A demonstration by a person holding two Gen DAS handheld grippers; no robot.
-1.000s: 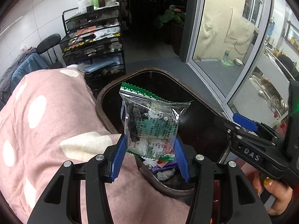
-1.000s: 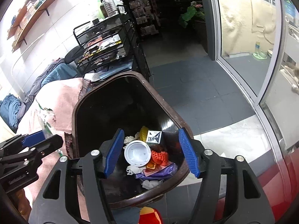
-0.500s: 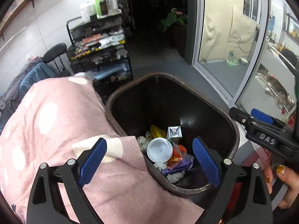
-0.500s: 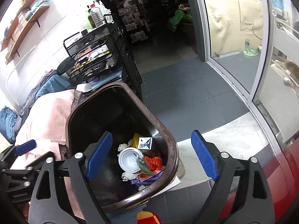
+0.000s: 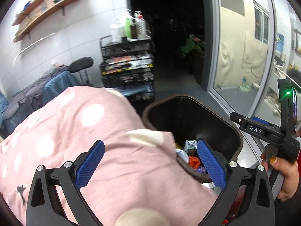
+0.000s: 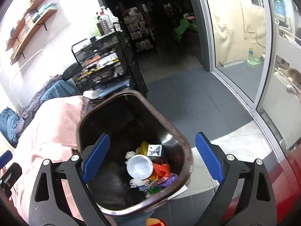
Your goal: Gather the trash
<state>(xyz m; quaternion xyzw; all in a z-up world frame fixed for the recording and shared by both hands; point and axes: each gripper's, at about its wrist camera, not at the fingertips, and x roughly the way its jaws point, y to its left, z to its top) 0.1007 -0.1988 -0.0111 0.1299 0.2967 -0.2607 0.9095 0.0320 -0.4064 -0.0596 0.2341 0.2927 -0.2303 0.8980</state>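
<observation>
**Both hand-held grippers released above the trash bin**

The left hand-held gripper (image 5: 149, 164) is shown with its blue ribbed pads spread wide; its jaws have just been opening, and nothing is held between them. It is seen over a pink fabric cover with pale dots (image 5: 75, 131), with its right-side pad over the near rim of the dark brown plastic trash bin (image 6: 185, 146).

The right hand-held gripper (image 6: 152, 158) is likewise released; its jaws have just been opening, and nothing is gripped. It is poised above the bin's open mouth, and its black body, held by a hand (image 5: 286, 177), appears at the right edge of the left wrist view.

The collected trash is seen at the bottom of the bin, against its right wall: a round white plastic lid (image 6: 139, 167), a small silver carton (image 6: 154, 150), an orange netted piece (image 6: 162, 169), a yellow scrap (image 6: 144, 146) and crumpled wrappers.

A black wire rack with bottles on top (image 6: 105, 62) stands beyond the bin on the grey tiled floor (image 6: 188, 101), and a glass sliding door (image 6: 239, 43) is seen to the right.
</observation>
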